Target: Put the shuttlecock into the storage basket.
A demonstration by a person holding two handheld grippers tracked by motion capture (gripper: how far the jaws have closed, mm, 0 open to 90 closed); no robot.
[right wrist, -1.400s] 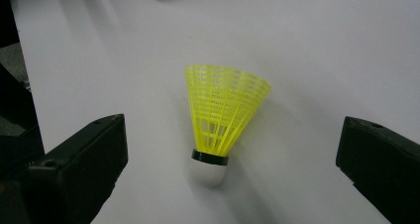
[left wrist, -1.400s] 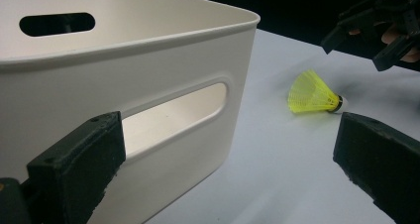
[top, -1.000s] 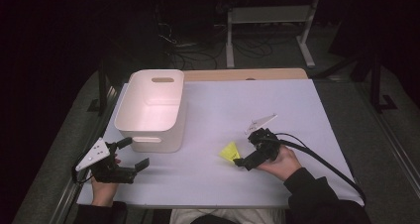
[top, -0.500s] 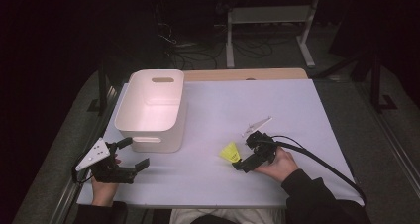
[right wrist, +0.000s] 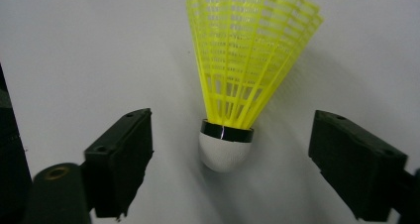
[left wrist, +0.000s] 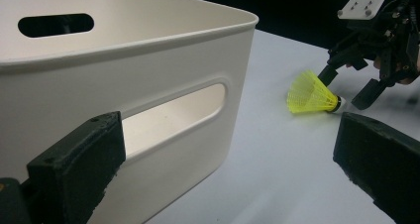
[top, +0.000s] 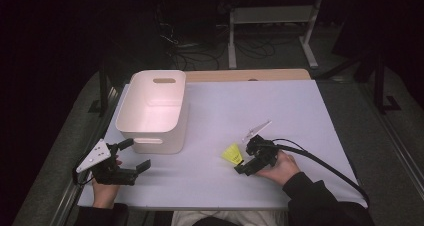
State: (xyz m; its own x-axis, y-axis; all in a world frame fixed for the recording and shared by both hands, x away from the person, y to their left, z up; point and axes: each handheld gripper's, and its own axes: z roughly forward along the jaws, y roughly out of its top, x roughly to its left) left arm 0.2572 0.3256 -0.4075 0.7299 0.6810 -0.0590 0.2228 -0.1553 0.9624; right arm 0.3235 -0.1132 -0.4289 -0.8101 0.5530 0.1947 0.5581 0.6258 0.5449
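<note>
Yellow shuttlecock (right wrist: 237, 80) is lying on the white table (top: 300, 111), its cork framed between the wide-open, empty jaws of the right gripper (right wrist: 230, 154). A pickup looks lined up: next, a close on the cork is called for. Beside the white bin (top: 150, 111), the left gripper (top: 134, 156) is held open and empty.

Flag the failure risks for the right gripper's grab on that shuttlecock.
1. The right gripper is open, its jaws flanking the white cork end of the shuttlecock; that rounded tip could squirt out as they close.
2. Closing higher up may crush the yellow mesh skirt.
3. The shuttlecock lies loose on the white table, so a jaw nudge could roll it.
</note>
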